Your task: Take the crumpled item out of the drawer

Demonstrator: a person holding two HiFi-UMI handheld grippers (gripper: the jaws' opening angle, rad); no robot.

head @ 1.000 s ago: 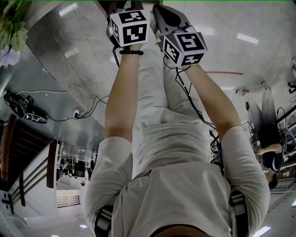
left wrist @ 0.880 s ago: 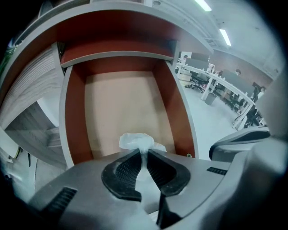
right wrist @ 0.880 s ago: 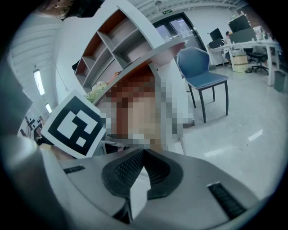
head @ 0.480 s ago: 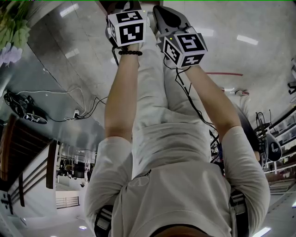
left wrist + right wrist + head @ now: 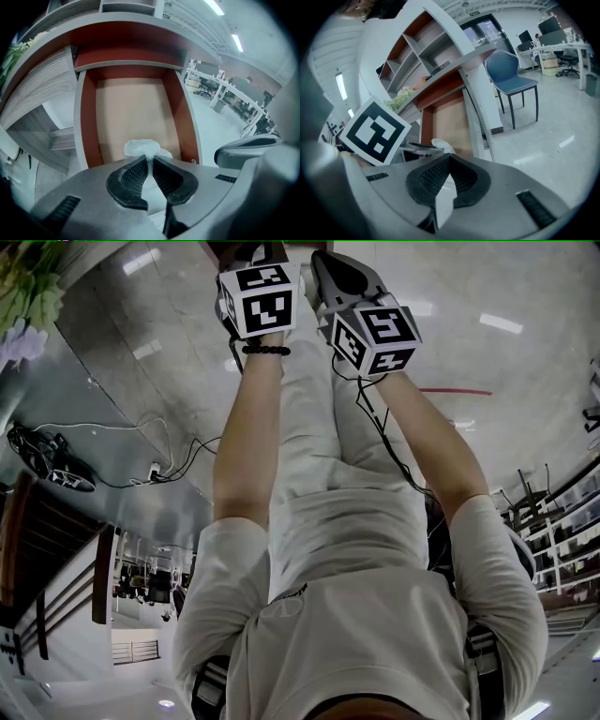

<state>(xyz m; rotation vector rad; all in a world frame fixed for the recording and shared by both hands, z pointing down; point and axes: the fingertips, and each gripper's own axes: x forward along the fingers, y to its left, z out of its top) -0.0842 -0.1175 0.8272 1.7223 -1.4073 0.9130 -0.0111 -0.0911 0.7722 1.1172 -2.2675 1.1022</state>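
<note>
Near end of drawer (image 5: 88, 123): crumpled item (image 5: 140, 147) (shelf (image 5: 126, 65) above it).

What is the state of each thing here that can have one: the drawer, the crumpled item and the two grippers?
drawer: pulled open.
crumpled item: pinched between the left gripper's jaws, at the drawer's front end.
left gripper: jaws have just been closing and are now shut on the crumpled item.
right gripper: jaws together, nothing between them.
</note>
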